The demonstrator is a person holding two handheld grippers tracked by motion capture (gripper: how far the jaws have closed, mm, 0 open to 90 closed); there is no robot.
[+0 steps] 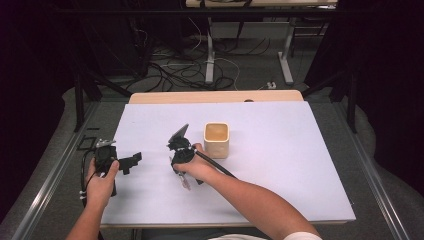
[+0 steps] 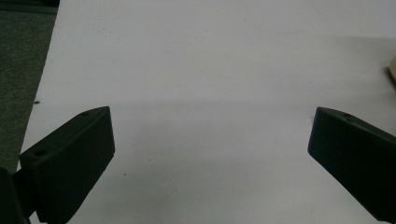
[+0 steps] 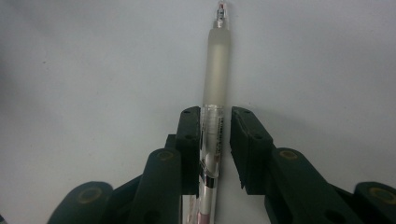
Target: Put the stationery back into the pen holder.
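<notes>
Now my right hand-held gripper (image 3: 215, 140) points down at the white worktop (image 1: 300, 165), and a pen (image 3: 215, 79) lies between its jaws. The left jaw seems to touch the clear barrel; on the right side I see a thin gap, so I think the jaws are nearly together around the pen but do not clamp it yet. No earlier moment is needed to see this: the pen lies flat, its frosted grip part and its tip stretch away beyond the jaws. I take it at the clear middle part, probably because there it will balance and not tip when it is lifted.

From above, the pen shows near my right hand (image 1: 192, 167), left of the cream square cup (image 1: 216, 140), which stands open and upright near the gripper. I judge the cup is where the pen should go, so it stands close on purpose.

My left hand-held gripper (image 2: 210, 154) has its jaws wide apart with only bare worktop between them. It rests near the left edge, well apart from the pen, to keep out of the way.
</notes>
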